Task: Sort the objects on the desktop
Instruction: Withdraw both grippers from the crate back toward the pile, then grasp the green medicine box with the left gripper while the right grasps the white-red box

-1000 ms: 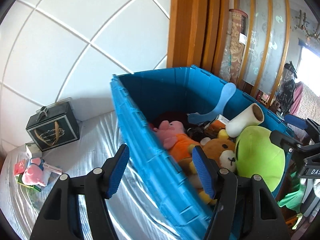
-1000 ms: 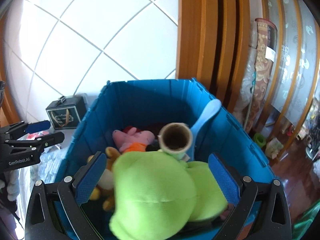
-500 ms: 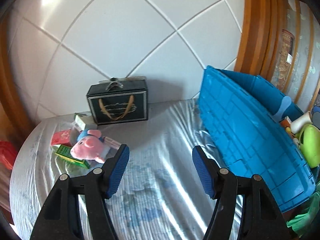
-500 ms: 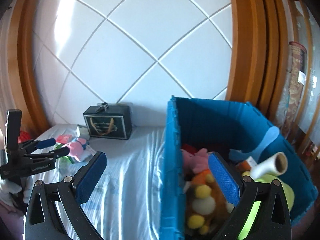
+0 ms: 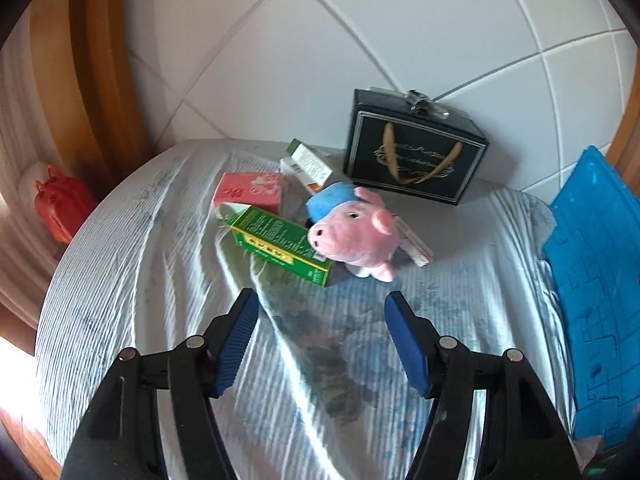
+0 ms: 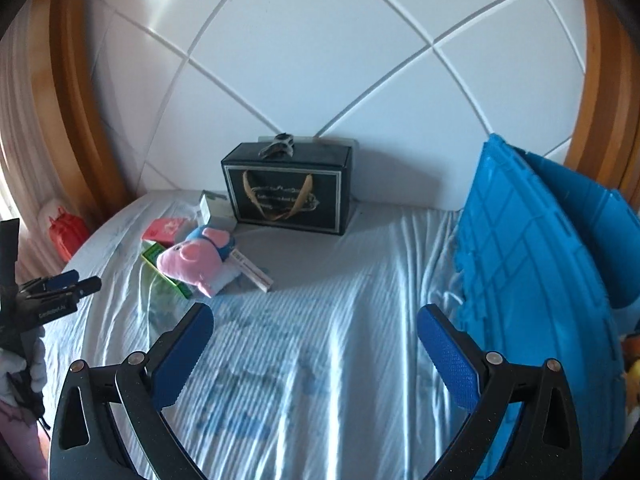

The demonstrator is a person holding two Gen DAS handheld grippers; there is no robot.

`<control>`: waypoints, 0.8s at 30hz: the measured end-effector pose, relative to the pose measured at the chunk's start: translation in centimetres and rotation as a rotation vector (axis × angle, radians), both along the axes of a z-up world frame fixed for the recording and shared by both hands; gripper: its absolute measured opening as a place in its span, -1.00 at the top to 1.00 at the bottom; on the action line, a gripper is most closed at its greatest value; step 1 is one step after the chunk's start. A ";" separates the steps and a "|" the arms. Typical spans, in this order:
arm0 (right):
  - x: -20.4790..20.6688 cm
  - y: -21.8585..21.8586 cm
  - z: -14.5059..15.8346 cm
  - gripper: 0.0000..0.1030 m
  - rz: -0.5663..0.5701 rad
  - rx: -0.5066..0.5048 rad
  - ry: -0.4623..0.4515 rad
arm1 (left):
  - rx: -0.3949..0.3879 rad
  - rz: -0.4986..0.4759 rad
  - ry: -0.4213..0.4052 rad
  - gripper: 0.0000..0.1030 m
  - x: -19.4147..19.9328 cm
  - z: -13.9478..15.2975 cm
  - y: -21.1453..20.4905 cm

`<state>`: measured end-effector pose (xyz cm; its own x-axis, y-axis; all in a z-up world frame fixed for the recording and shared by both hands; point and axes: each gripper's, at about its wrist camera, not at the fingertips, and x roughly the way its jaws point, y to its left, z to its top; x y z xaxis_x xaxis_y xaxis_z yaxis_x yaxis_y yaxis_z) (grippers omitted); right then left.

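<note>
A pink pig plush with a blue hat [image 5: 352,232] lies on the white cloth [image 5: 160,264], on top of a green box [image 5: 280,246]; it also shows in the right wrist view [image 6: 196,258]. A pink packet [image 5: 248,194] and a white-green box [image 5: 310,164] lie behind it. My left gripper [image 5: 320,320] is open and empty, just short of the pig. My right gripper [image 6: 314,334] is open and empty over bare cloth. The left gripper shows from the side in the right wrist view [image 6: 52,288].
A black gift box with gold handles [image 5: 416,156] stands against the white tiled wall. A blue crate [image 6: 532,280] stands at the right, its wall [image 5: 596,280] near my left gripper. A red object [image 5: 60,208] sits off the left edge.
Both grippers have swung left, away from the blue crate of plush toys, and now face the pile with the pig. The left one has come closer to the pig.
</note>
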<state>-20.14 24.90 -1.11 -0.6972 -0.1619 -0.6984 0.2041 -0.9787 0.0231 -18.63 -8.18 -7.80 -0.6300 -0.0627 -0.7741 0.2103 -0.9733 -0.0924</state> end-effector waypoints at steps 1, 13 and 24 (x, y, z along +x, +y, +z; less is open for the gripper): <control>-1.2 -0.7 -1.0 -1.00 0.008 0.007 -0.022 | 0.006 0.021 -0.016 -0.26 -0.6 -0.8 -0.9; -15.0 -6.3 -13.8 -1.00 0.121 0.036 -0.228 | 0.095 0.204 -0.207 -0.26 -11.4 -10.4 -8.4; -22.0 -11.1 -22.1 -1.00 0.253 0.076 -0.318 | 0.116 0.294 -0.313 -0.59 -21.3 -14.9 -8.7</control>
